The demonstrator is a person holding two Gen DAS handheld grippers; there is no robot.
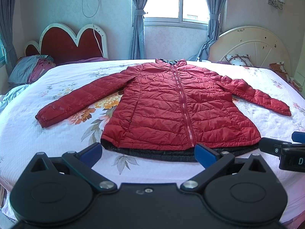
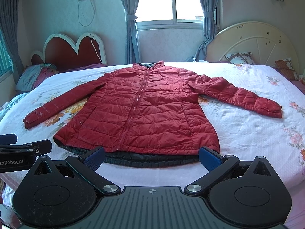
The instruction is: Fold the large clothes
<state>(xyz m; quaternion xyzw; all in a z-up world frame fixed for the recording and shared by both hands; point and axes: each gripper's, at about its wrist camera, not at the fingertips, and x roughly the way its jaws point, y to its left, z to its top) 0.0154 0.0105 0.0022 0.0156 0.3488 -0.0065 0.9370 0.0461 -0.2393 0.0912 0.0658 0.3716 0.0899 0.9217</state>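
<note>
Left wrist view looks across a bed (image 1: 57,152) with a pale floral cover, where a red quilted jacket (image 1: 171,105) lies flat, front side up and zipped, collar toward the window (image 1: 175,0) and hem toward the camera. Both sleeves are spread out to the sides, angled down toward the near edge. A strip of dark lining shows under the hem. The left gripper (image 1: 148,152) hovers level just short of that hem, its blue-padded fingers (image 1: 91,150) spread wide with nothing between them (the gap frames the lower middle of the jacket). At the right edge of this view the tip of the right gripper (image 1: 282,148) pokes in, beside the jacket's hem corner.

From the right wrist view, the right gripper (image 2: 152,155) sits in much the same pose: held level, pointing along the bed toward the collar, jaws released and wide apart, empty, close to the hem without clearly touching it. The left gripper (image 2: 24,148) appears at the left edge, near the other hem corner, so the two tools sit side by side along the near edge of the jacket (image 2: 137,105).

Behind the bed stand a red heart-shaped headboard (image 1: 66,42), a cream rounded headboard (image 1: 253,43), and tied blue curtains (image 1: 137,19).
</note>
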